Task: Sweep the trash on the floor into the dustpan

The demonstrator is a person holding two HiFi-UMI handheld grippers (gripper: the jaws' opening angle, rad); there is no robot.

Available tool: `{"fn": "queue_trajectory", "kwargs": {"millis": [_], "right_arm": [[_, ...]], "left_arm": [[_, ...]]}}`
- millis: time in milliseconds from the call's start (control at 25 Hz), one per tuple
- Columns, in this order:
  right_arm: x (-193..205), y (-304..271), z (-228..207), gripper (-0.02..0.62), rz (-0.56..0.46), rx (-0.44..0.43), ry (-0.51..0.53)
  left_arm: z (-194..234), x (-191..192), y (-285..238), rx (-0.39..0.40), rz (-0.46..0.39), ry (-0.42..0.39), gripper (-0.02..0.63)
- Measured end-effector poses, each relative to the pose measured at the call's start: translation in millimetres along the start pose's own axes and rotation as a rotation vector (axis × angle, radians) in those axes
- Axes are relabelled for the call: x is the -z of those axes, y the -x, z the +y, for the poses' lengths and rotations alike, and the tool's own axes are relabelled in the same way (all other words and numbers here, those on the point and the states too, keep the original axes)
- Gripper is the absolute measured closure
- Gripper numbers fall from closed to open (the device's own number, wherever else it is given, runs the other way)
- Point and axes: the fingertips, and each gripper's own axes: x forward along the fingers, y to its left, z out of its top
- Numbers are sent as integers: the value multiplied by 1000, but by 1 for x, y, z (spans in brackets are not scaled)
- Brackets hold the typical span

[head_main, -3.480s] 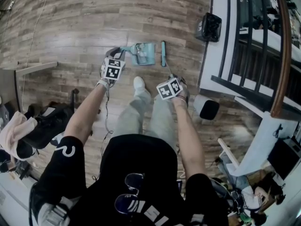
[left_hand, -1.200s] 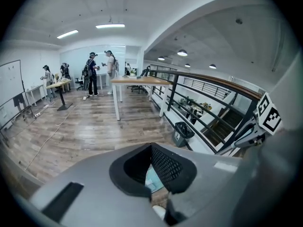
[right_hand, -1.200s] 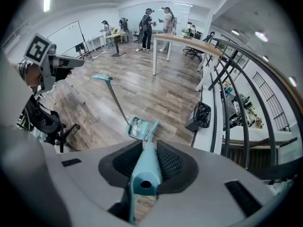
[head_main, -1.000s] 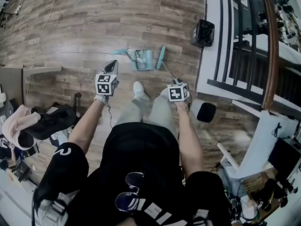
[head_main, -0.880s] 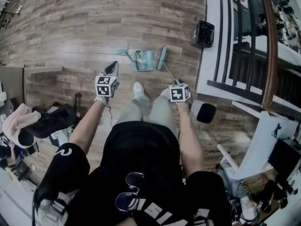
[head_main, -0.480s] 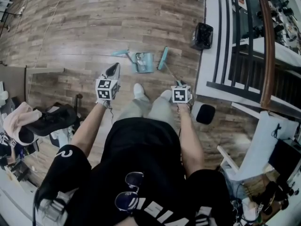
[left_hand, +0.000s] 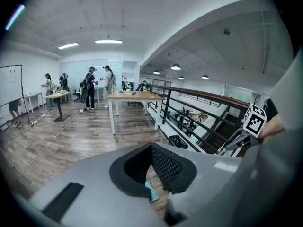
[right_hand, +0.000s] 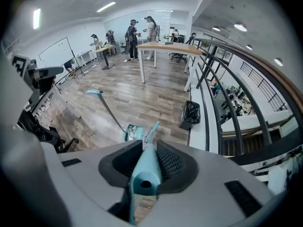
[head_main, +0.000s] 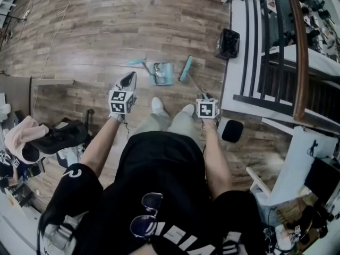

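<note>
1. Grip comes first: the right gripper (right_hand: pixel 144 174) is clenched on the long teal plastic broom (right_hand: pixel 143 161). The handle runs between its jaws down to the flat teal brush head (head_main: pixel 185 68).
2. The left gripper (left_hand: pixel 152 174) is released, its jaws apart with nothing between them. It is raised well apart from the teal long-handled plastic dustpan (head_main: pixel 163 74).
3. The dustpan lies on the floor just beside the brush head. Pale scraps of trash (head_main: pixel 158 68) seem to sit in it already; whether any remain on the floor is too small to tell.
4. To sweep well, I judge the free gripper should steady the pan's handle while short, low strokes draw the brush toward the pan's mouth.
5. The grey-brown wood-plank floor (head_main: pixel 106 31) looks smooth, so light scraps may skid past the pan.
6. A black metal railing with a wooden handrail (head_main: pixel 304 52) and a black waste bin (head_main: pixel 227 42) stand near on the right, so swings should be small. Tables and people stand far off.
</note>
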Motion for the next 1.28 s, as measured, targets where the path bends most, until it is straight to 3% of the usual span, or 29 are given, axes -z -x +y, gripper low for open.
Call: {"fn": "queue_trajectory", "kwargs": {"millis": [1280], "right_arm": [[-18, 16, -9, 508, -56, 14, -6]], "left_arm": [[-13, -24, -3, 11, -42, -8, 607]]}}
